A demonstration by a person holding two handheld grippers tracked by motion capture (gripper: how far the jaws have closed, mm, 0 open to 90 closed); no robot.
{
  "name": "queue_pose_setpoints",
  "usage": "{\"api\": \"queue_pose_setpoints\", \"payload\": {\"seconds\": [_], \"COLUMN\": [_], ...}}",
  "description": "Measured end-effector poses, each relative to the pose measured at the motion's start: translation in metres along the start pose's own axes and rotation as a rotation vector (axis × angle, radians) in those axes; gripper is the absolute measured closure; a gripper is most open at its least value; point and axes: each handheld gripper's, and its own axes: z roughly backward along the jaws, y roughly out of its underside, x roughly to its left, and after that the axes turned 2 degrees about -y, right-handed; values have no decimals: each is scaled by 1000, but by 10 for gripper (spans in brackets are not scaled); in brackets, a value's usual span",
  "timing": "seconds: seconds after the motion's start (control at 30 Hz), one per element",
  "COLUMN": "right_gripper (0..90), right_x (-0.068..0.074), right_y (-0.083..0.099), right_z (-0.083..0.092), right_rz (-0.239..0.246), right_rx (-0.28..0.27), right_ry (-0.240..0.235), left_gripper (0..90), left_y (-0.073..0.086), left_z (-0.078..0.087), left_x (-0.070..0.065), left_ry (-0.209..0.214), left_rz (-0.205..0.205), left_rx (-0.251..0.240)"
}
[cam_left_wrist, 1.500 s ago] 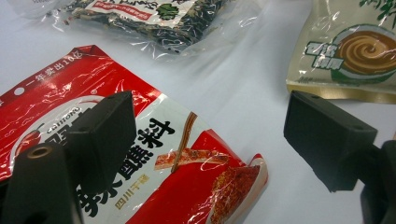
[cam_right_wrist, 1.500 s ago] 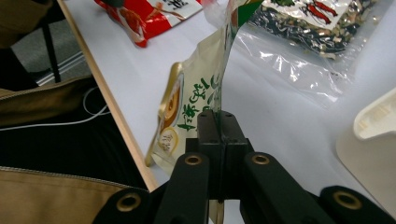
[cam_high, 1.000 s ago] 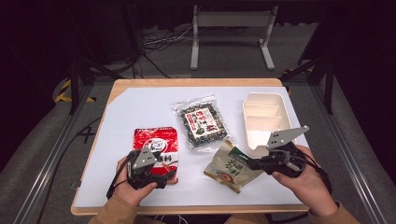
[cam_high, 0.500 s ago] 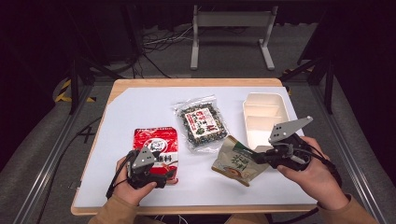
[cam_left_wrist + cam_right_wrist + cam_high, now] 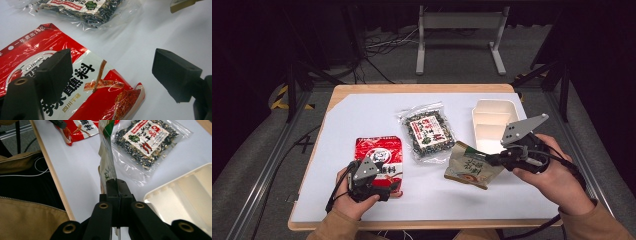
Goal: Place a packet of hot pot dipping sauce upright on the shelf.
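Note:
My right gripper is shut on the edge of a tan and green pouch, which hangs lifted off the white table beside the white tray. My left gripper rests open over the lower right corner of a red sauce packet. One jaw sits above the packet and the other above bare table; nothing is pinched. A clear bag of dark dried food lies flat at the middle.
The white table has a wooden rim, and its front edge runs close to the person's tan sleeves. A metal stand and cables lie on the floor beyond the far edge.
The right gripper has risen with the tan pouch, lifting it off the table and slightly to the right. The left gripper has stayed where it was.

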Motion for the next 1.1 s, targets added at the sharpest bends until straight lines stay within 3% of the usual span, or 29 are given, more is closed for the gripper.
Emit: {"api": "queue_pose_setpoints", "payload": {"seconds": [0.4, 1.1], "right_gripper": [896, 896], "right_x": [-10, -32], "right_y": [-16, -41], "right_z": [13, 39], "right_rz": [30, 54], "right_rx": [13, -16], "right_ry": [42, 113], "left_gripper": [176, 176], "left_y": [1, 1], "left_z": [1, 3], "left_x": [1, 3], "left_ry": [-3, -8], "left_rz": [9, 13], "left_rx": [-6, -15]}}
